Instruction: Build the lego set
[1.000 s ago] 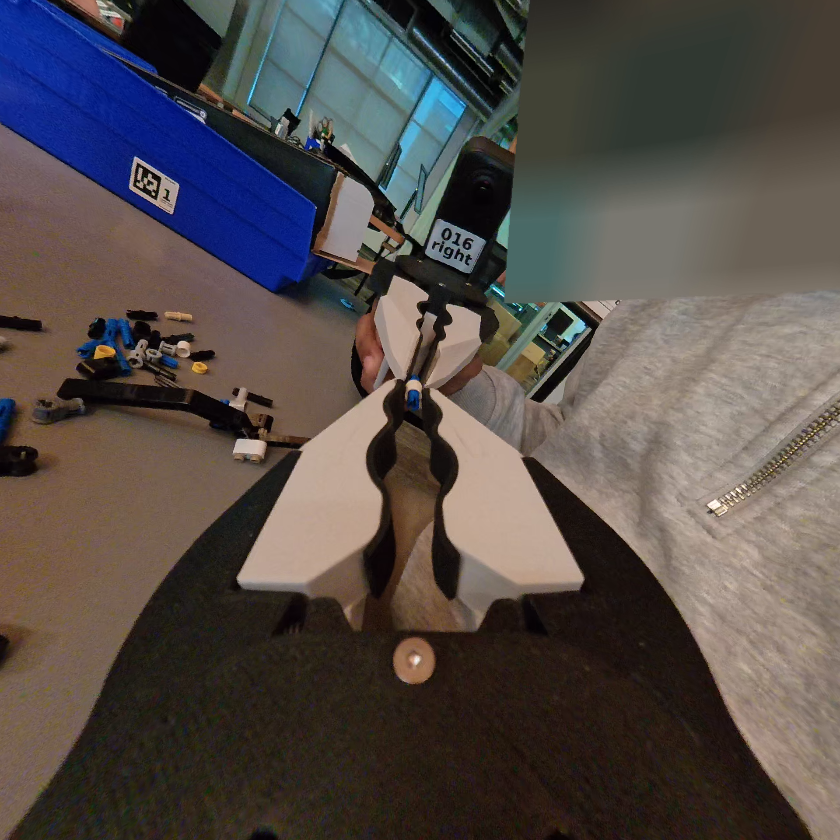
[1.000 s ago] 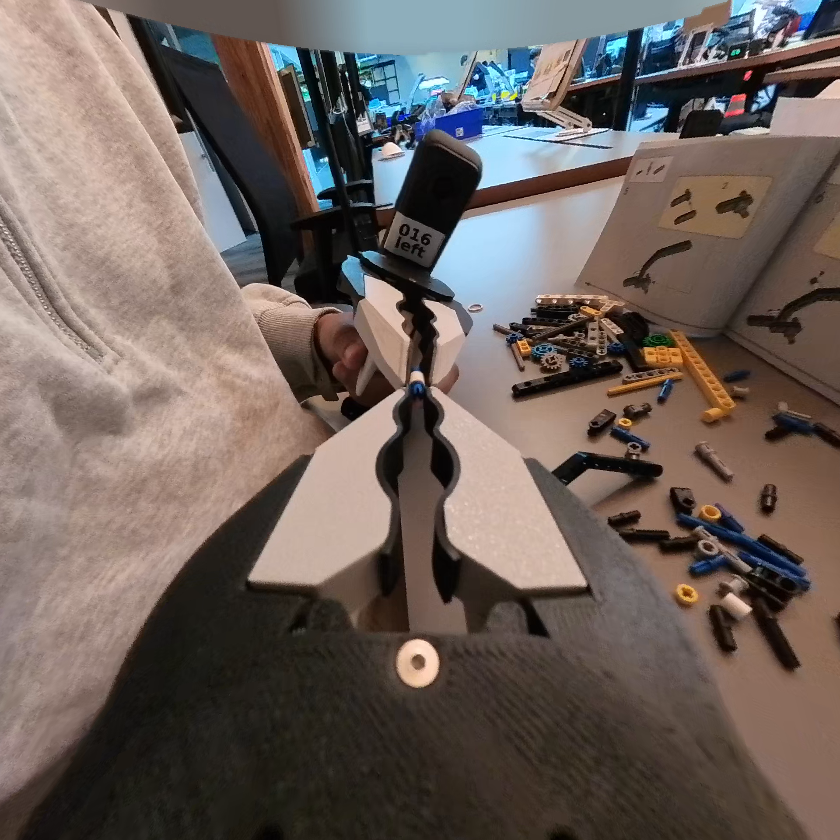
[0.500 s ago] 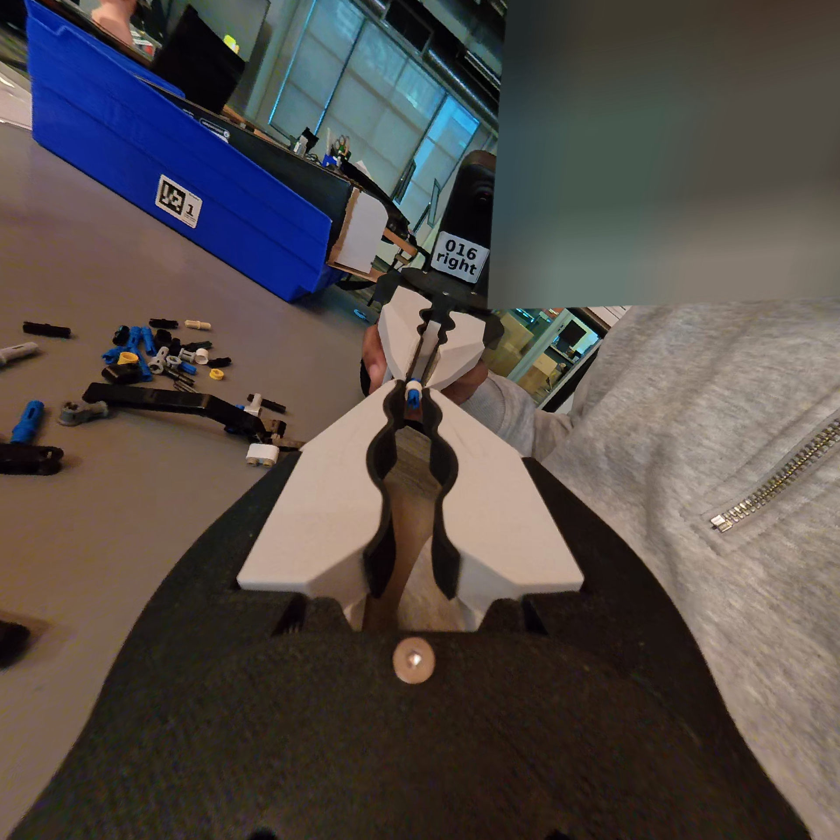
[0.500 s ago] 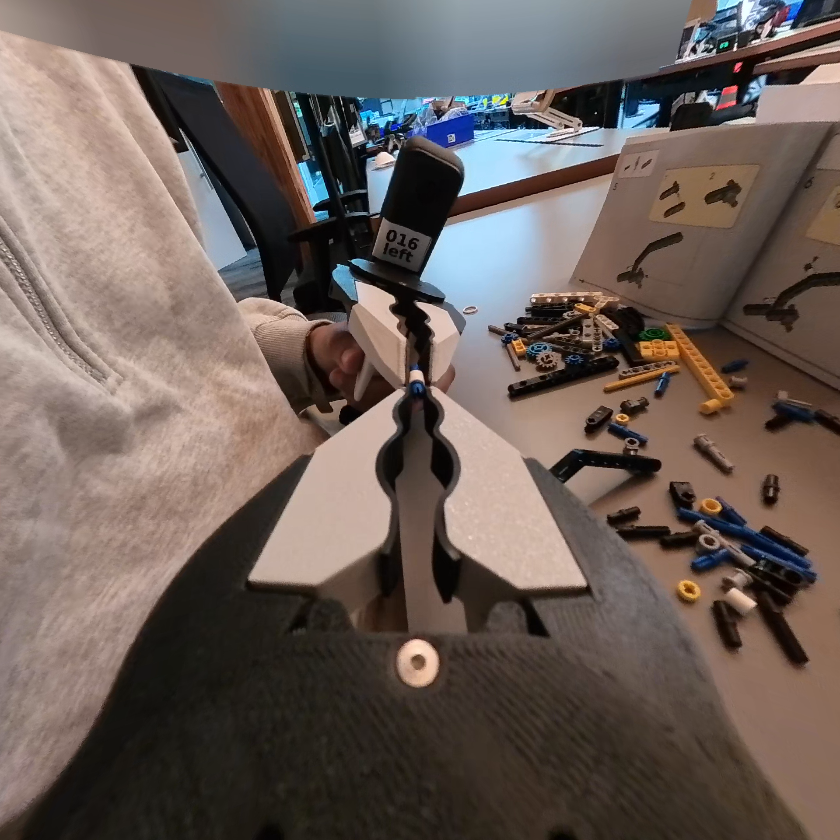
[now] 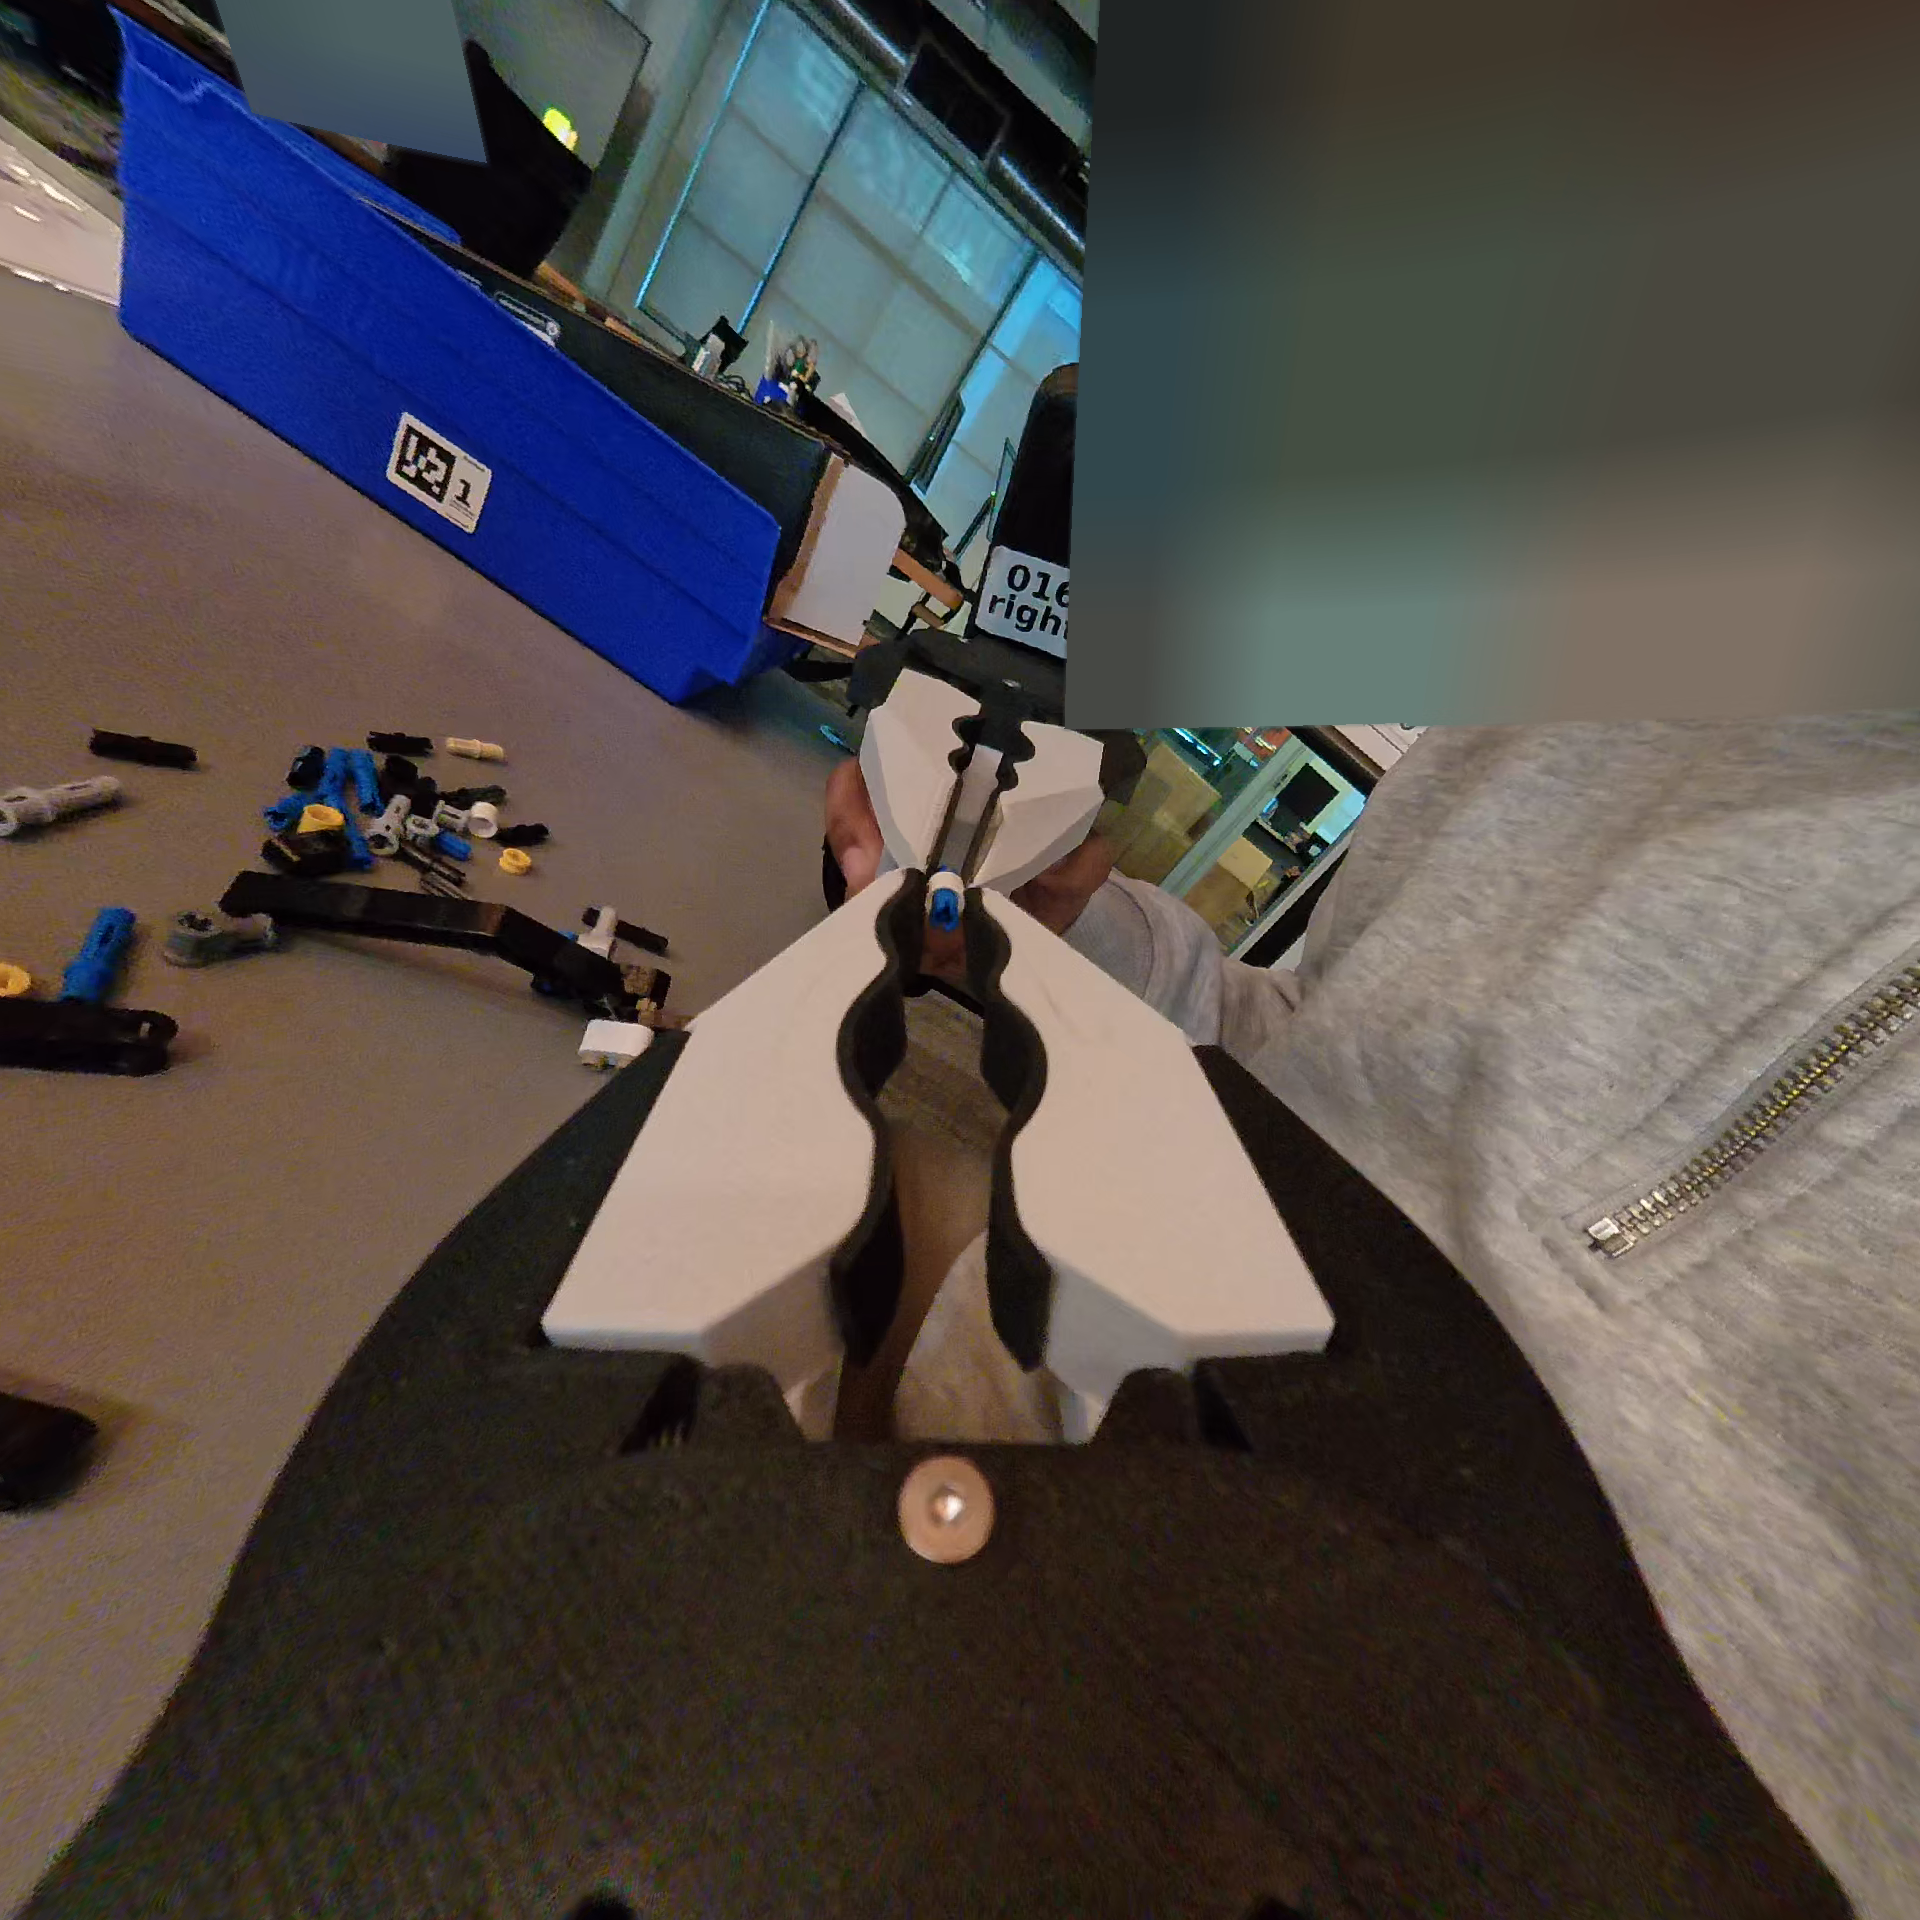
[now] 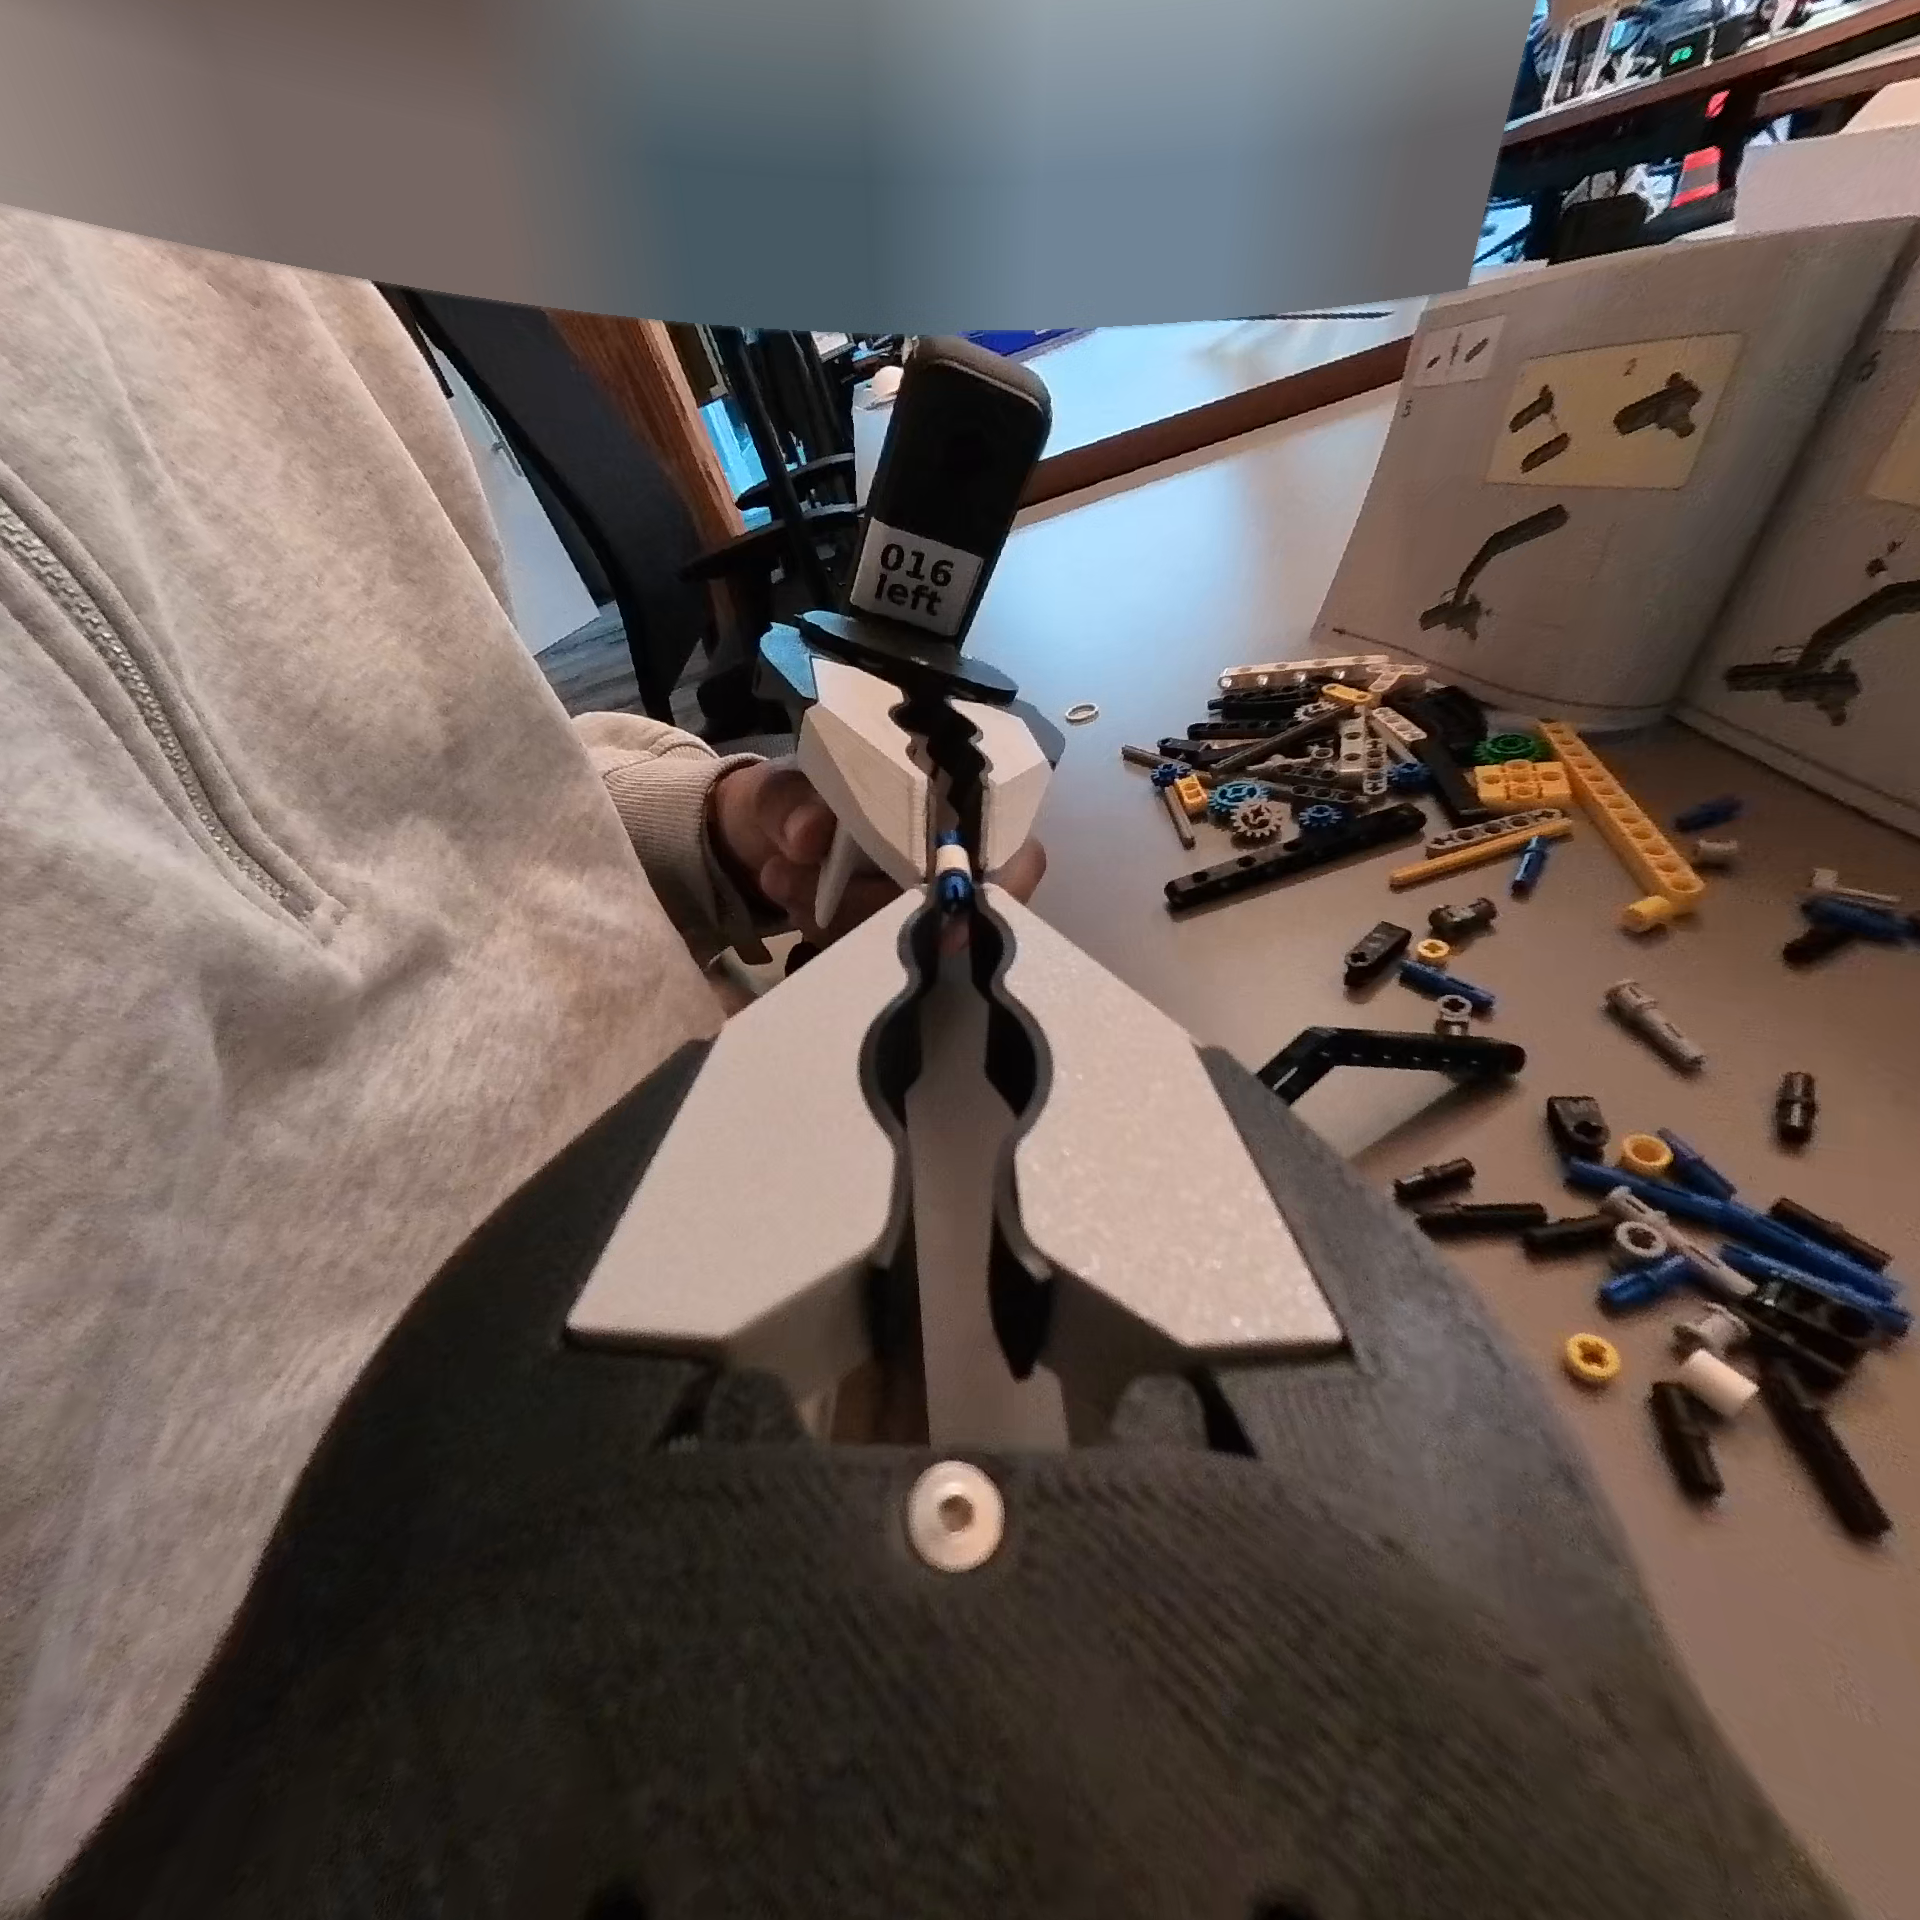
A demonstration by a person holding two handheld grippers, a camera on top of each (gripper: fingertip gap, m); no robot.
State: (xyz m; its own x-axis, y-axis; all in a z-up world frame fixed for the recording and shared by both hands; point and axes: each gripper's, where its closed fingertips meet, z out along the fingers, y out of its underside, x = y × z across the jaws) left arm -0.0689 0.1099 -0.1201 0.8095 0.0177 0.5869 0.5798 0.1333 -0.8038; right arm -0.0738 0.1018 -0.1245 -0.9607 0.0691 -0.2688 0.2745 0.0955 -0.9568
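Note:
My left gripper (image 5: 943, 904) and right gripper (image 6: 951, 906) meet tip to tip in the air in front of a person's grey hoodie (image 5: 1558, 1039). Between them is a small blue pin (image 5: 943, 906) with a white sleeve (image 6: 951, 862) around its middle. Each gripper is shut on one blue end of the pin. The right gripper (image 5: 964, 868) shows just behind the pin in the left wrist view. The left gripper (image 6: 948, 836) shows just beyond the sleeve in the right wrist view. A hand holds each tool.
Loose small pieces (image 5: 395, 810) and a black beam assembly (image 5: 416, 920) lie on the grey table, with a blue bin (image 5: 436, 416) behind. A pile of beams and gears (image 6: 1351, 769), a black angled beam (image 6: 1392, 1055) and an open instruction booklet (image 6: 1558, 499) lie to the right.
Both grippers have tilted and shifted slightly together. They stay tip to tip on the pin, and the hold looks the same.

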